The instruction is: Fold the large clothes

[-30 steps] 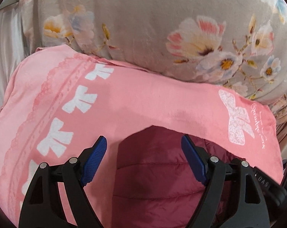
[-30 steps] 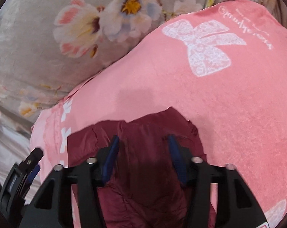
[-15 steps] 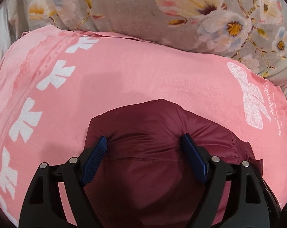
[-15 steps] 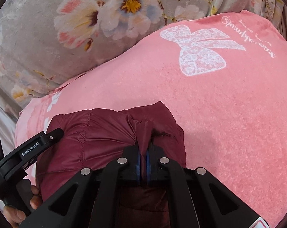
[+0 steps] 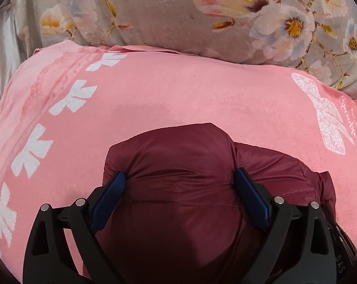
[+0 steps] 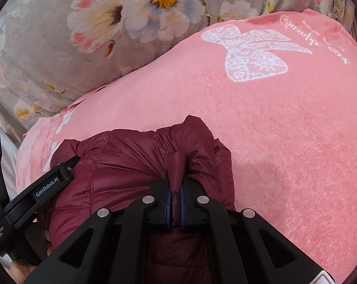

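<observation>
Maroon quilted jacket (image 5: 178,165), puffy and bunched, lying on pink blanket (image 5: 178,90) printed with white bows. Visible in right wrist view too (image 6: 121,161), heaped at near edge of same pink blanket (image 6: 273,130). Left gripper (image 5: 179,177) spread wide, jaws just opened further, blue pads (image 5: 116,184) flanking a puffed fold of jacket on either side, touching fabric without squeezing it flat. Right gripper (image 6: 176,189) pressed together, pinching a thin ridge of jacket fabric between blue pads. Black body of left gripper (image 6: 36,194) just beside jacket's left side. Grey floral cover (image 5: 178,11) beyond blanket.
</observation>
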Demonstrator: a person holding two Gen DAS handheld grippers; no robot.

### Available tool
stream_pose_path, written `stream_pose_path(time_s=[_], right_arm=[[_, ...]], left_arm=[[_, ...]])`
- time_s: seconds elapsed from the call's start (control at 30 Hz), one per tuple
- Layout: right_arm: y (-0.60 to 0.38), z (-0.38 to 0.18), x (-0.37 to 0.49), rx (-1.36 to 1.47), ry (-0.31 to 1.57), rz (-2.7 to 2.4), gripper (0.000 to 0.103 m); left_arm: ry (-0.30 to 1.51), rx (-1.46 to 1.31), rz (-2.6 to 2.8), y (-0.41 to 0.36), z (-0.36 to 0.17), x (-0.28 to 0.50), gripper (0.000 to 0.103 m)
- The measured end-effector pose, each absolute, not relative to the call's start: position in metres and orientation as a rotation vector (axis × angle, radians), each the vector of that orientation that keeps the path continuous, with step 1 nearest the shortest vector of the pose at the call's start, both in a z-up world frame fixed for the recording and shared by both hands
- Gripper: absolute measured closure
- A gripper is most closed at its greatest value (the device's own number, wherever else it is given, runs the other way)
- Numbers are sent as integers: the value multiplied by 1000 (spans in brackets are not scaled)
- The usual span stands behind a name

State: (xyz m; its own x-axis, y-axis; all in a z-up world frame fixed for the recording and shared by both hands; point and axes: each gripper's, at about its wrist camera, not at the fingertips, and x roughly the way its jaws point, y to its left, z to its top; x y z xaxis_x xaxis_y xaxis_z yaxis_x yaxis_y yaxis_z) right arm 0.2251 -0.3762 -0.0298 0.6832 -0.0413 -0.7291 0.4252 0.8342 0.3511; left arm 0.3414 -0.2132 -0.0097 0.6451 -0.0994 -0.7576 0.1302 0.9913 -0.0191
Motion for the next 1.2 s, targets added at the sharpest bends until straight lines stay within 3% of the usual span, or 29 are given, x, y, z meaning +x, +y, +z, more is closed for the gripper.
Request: stream_pose_path(time_s=[0.87, 1.07, 1.2], right_arm=[[-378, -33, 222, 556, 745, -267, 102], [-397, -37, 210, 697, 701, -196, 101], [-403, -21, 176, 705, 685, -234, 90]], left_arm=[[821, 95, -80, -223, -16, 338, 8], [844, 67, -102, -216, -15, 337, 5], [879, 45, -187, -201, -5, 321, 5]])
